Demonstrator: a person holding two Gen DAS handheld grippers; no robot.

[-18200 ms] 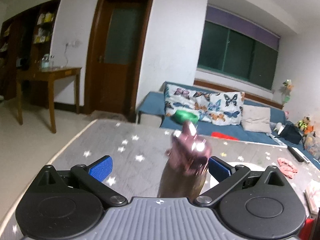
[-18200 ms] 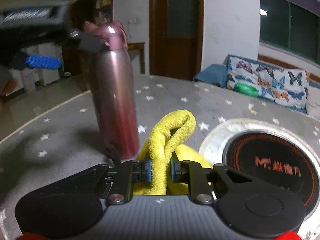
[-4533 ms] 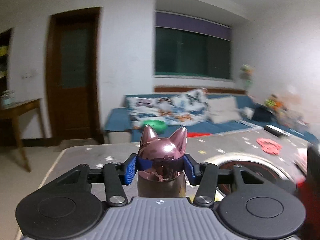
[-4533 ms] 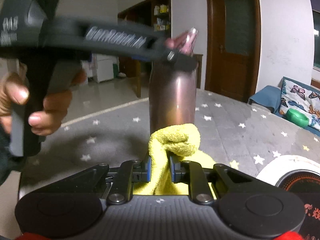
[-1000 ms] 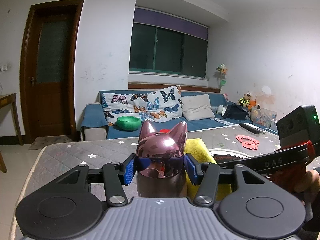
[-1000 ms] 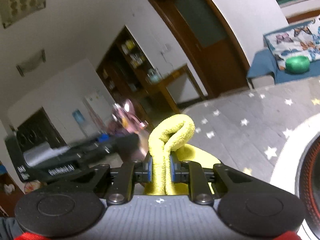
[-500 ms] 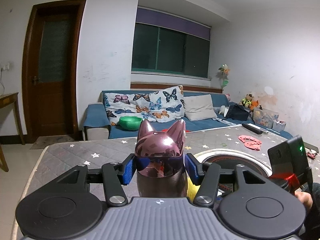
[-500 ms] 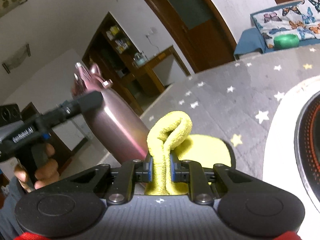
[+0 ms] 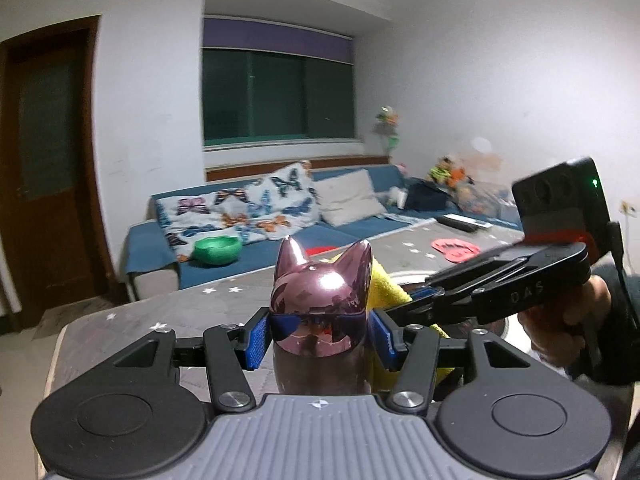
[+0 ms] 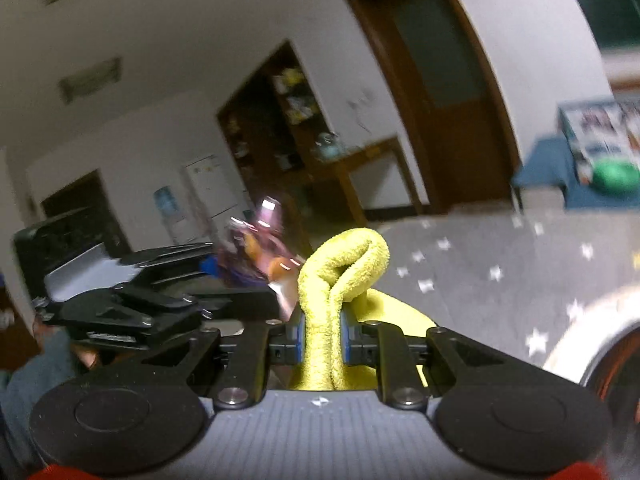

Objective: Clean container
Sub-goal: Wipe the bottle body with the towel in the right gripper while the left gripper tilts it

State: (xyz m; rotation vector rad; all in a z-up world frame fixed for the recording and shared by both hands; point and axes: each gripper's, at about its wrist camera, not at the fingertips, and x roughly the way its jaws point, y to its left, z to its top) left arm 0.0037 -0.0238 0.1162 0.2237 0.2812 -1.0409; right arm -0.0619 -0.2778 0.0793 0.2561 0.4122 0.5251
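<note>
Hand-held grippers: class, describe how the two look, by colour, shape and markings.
Each hand-held gripper, left and right, has a ribbed grey body, two round black discs, black linkage arms with silver rivets and blue pads. One arm reads "DAS". A dark sleeve shows.

We see a dim, artificially lit room through both fisheye lenses, black at the corners, with straight lines bowed toward the edges. The window [image 9: 278, 98] at twelve o'clock is dark. Glare sits on the flask's cat-eared lid [image 9: 320, 284]. The right wrist view is smeared by motion blur, the door [image 10: 436, 68] soft.
</note>
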